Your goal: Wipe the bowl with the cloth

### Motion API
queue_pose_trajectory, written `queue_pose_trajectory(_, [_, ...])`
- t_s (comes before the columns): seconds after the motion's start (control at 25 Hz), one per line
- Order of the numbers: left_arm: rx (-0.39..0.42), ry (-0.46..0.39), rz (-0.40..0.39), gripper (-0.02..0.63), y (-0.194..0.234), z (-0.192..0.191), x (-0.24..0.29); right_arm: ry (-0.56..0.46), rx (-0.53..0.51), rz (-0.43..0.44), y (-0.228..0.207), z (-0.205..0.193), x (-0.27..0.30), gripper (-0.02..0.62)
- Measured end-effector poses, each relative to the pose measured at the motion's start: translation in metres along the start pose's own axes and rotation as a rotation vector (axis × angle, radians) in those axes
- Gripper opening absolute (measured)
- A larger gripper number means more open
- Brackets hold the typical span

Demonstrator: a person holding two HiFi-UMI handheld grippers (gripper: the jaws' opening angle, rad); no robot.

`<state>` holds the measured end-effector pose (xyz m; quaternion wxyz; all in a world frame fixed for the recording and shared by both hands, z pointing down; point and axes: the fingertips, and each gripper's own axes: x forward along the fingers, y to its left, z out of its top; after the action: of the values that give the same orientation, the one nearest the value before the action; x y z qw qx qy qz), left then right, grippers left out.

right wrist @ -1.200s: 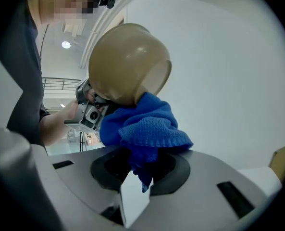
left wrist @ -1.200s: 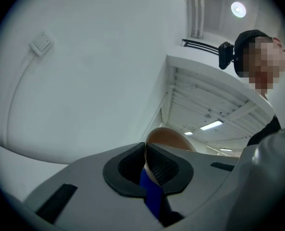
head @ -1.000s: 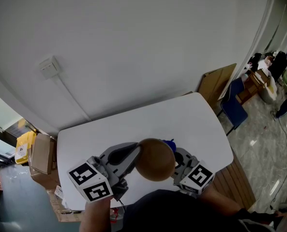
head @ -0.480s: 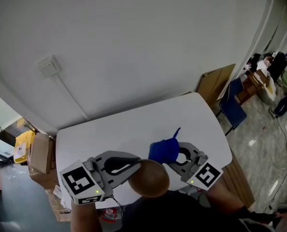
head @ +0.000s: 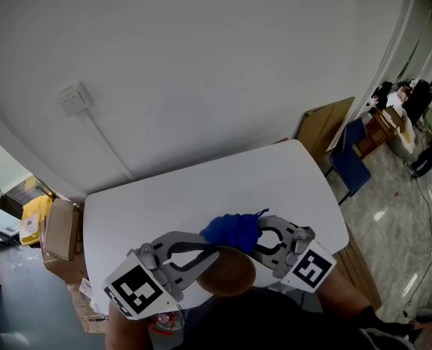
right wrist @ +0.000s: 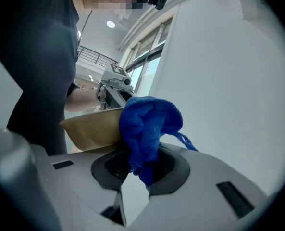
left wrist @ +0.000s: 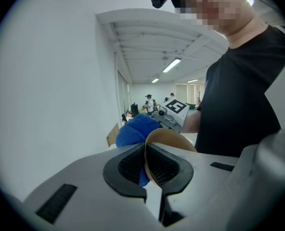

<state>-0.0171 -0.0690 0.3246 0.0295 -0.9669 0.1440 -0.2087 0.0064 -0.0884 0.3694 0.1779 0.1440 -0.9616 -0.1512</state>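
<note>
Over the table (head: pixel 201 188) at lower centre, the left gripper (left wrist: pixel 146 165) pinches just the bowl (left wrist: pixel 168 138) rim (a thin hold), so the cloth (right wrist: pixel 147 124) clamped in the right gripper (right wrist: pixel 141 165) may push it loose.

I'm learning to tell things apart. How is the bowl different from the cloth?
The bowl is tan and smooth; the cloth is blue and knitted. The bowl has a firm round shape; the cloth is bunched up, with a loose thread. The left gripper pinches the bowl's rim; the right gripper holds the cloth. Both are held up in the air, touching each other.
</note>
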Motion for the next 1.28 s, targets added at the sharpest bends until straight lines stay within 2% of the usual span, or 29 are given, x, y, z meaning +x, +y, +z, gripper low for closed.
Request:
queue_pose_trajectory(0.2, [-0.01,-0.026,0.078,0.021,0.018,0.002,-0.011,0.014,0.0,0.025,0.005,-0.003,-0.005,0.077])
queue_pose_trajectory(0.56, [-0.133,-0.077,0.224,0.021,0.052,0.0,-0.028,-0.014,0.042,0.039,0.011,-0.002,-0.01,0.077])
queue_pose_trajectory(0.84, [-0.219,-0.077,0.401,0.021,0.091,-0.019,-0.047,-0.046,0.079,0.092,0.022,0.002,-0.007,0.075])
queue_pose_trajectory(1.12, [-0.349,-0.239,0.499,0.021,0.112,-0.002,-0.055,-0.105,0.151,0.16,0.032,0.015,0.004,0.075])
queue_pose_trajectory(1.28, [-0.424,-0.355,0.491,0.021,0.113,0.013,-0.052,-0.131,0.166,0.198,0.042,0.021,0.017,0.075])
